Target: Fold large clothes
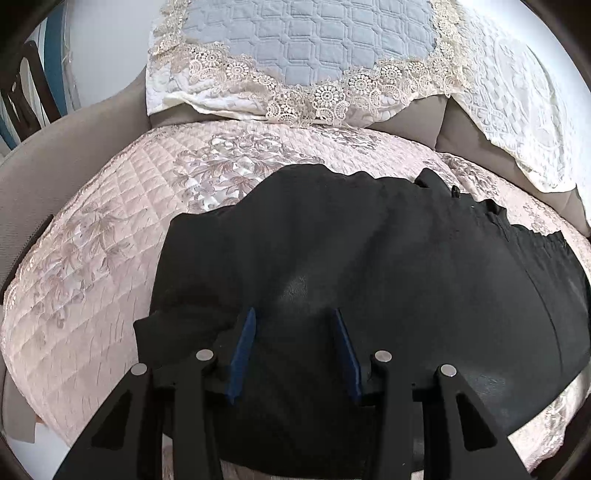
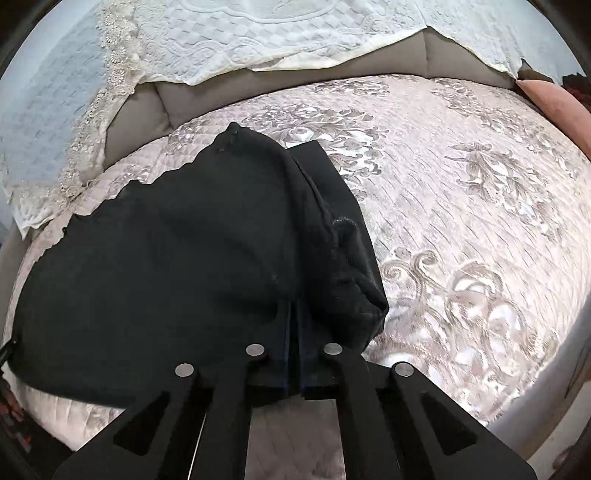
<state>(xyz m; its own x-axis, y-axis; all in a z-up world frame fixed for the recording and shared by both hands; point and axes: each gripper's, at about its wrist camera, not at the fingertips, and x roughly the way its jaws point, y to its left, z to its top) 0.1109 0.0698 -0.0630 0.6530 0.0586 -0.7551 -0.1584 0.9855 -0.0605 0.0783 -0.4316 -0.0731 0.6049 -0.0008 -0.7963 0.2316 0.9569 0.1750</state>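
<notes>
A large black garment (image 1: pixel 369 258) lies spread on a pink quilted sofa seat cover (image 1: pixel 92 266). My left gripper (image 1: pixel 293 314) is open just above the garment's near edge, its blue fingers (image 1: pixel 243 350) wide apart with nothing between them. In the right wrist view the same garment (image 2: pixel 166 266) lies to the left and centre. My right gripper (image 2: pixel 293 306) is shut on a bunched fold of the garment's right edge, which rises into the jaws.
Grey sofa back cushions (image 1: pixel 413 118) stand behind, draped with a blue quilted lace-trimmed cover (image 1: pixel 306 40) and a white quilted cover (image 2: pixel 277 33). A pink cushion (image 2: pixel 557 107) lies at far right. The seat cover (image 2: pixel 480 206) stretches right of the garment.
</notes>
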